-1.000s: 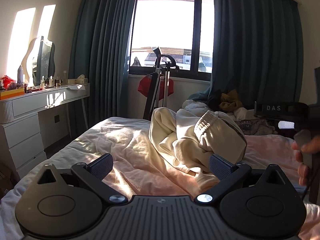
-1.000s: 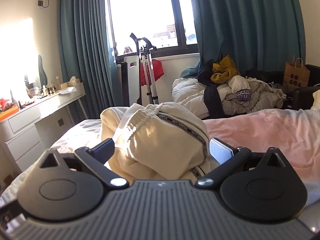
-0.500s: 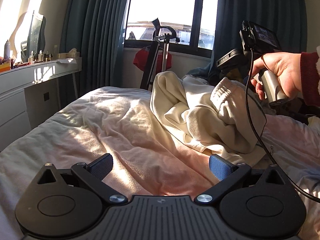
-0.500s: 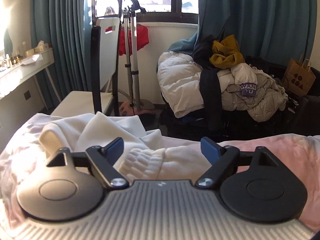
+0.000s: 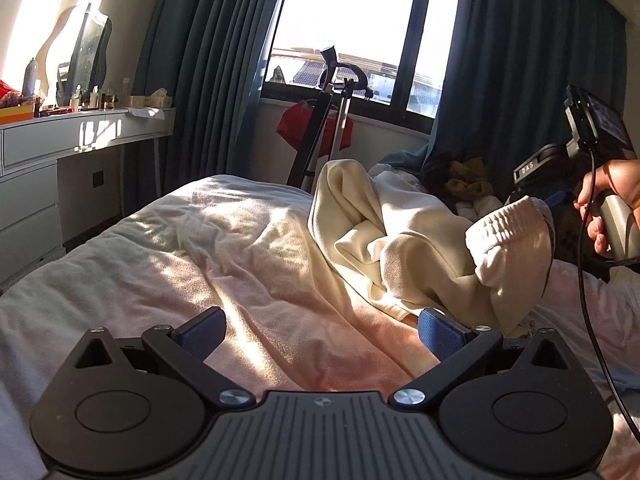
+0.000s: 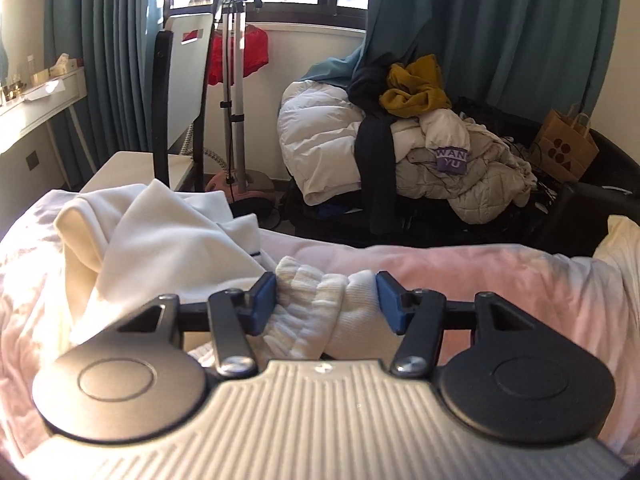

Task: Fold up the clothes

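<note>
A crumpled cream garment (image 5: 420, 240) lay heaped on the far right part of the bed (image 5: 200, 248), on a pale pink-white cover rumpled and striped with sunlight; its ribbed elastic band (image 6: 324, 304) was bunched between the blue pads of the right gripper (image 6: 326, 300), whose fingers had closed in against the fabric on both sides and pinched it; in the left wrist view that same band (image 5: 508, 224) stood lifted at the right end of the heap, just beside the right hand (image 5: 612, 200) wrapped around the gripper's handle, with a black cable (image 5: 588, 280) hanging down from the device; the rest of the garment trailed leftward in loose folds, one fold standing up toward the window (image 5: 352, 28); the left gripper (image 5: 320, 330) sat low over the cover with its fingers spread wide and nothing between them; its right pad (image 5: 440, 334) lay near the garment's lower edge, though whether it touched could not be told; dark teal curtains (image 5: 200, 60) hung on either side of the window; a white dressing table (image 5: 80, 136) with bottles and a mirror stood along the left wall; beyond the foot of the bed, a pile of clothes (image 6: 400, 140) in white, black and mustard was heaped up, with a brown paper bag (image 6: 566, 148) to its right and a garment steamer stand (image 6: 236, 80) with something red behind it to its left.
</note>
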Tool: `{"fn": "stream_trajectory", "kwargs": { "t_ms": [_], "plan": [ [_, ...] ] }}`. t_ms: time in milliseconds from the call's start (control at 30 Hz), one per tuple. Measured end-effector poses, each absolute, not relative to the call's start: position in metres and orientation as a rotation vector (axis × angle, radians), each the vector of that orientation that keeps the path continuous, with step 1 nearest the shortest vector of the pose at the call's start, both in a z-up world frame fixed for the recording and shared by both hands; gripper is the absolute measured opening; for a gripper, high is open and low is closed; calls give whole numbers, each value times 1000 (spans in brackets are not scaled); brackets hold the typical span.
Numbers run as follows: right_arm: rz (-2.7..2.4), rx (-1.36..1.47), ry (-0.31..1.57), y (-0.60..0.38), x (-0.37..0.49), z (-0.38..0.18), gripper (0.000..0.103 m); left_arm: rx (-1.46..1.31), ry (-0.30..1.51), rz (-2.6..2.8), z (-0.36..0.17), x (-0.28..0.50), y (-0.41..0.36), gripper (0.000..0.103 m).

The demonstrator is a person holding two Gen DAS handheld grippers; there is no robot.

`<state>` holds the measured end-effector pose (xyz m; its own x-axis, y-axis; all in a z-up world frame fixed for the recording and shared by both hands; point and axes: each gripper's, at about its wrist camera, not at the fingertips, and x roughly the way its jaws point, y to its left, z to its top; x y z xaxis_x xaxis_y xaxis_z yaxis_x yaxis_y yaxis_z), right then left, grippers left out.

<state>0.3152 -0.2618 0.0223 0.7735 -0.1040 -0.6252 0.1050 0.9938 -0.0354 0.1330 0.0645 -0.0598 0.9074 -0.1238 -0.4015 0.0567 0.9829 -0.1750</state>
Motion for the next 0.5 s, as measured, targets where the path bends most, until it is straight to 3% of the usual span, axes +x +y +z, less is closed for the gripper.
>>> {"fn": "stream_trajectory", "kwargs": {
  "t_ms": [500],
  "plan": [
    [-59, 322, 640, -369, 166, -65, 57, -85, 461, -122, -65, 117, 40, 103]
  ]
}}
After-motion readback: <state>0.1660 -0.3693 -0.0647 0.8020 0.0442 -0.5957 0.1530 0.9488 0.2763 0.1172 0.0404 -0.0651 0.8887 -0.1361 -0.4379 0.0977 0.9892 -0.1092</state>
